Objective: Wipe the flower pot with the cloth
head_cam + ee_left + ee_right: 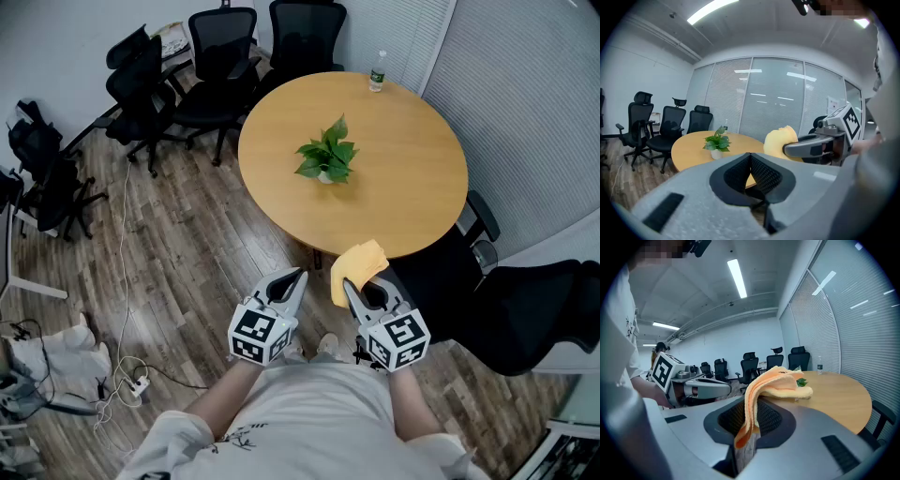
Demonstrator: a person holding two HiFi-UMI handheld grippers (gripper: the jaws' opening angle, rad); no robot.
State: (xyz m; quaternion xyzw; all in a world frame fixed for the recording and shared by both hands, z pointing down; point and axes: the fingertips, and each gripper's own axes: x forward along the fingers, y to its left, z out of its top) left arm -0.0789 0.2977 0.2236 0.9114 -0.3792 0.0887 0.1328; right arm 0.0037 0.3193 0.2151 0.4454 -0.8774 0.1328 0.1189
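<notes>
**Scene, largest element to smallest.** A wood-plank floor [187, 253] carries a round wooden worktop [403, 178], which is the reference for every position below. Black office chairs [220, 66] cluster beyond its far left edge. A person [319, 412] stands off its near edge and holds a tool in each hand.

**Tongs.** Both pairs hang over the floor just short of the worktop's near edge. Neither is above the worktop surface.
- The left tongs [750, 156] are fully closed, pad against pad, with nothing between them.
- The right tongs [752, 405] are clamped on an orange-yellow cloth [356, 267]. The cloth drapes over their tips, and its free fold overlaps the worktop's near rim in the head view.

**Task object.** The flower pot [716, 153] is small and white. It stands upright near the centre of the worktop, largely hidden from above by its leafy green plant [326, 155]. A capped bottle [377, 71] stands at the far edge, well apart from the pot.

**Progress.** The cloth is in hand, which is the only step complete. The pot is untouched and well apart from both tongs. The approach across the worktop, any steadying of the pot by the empty left tongs, and the wiping itself appear to remain.
</notes>
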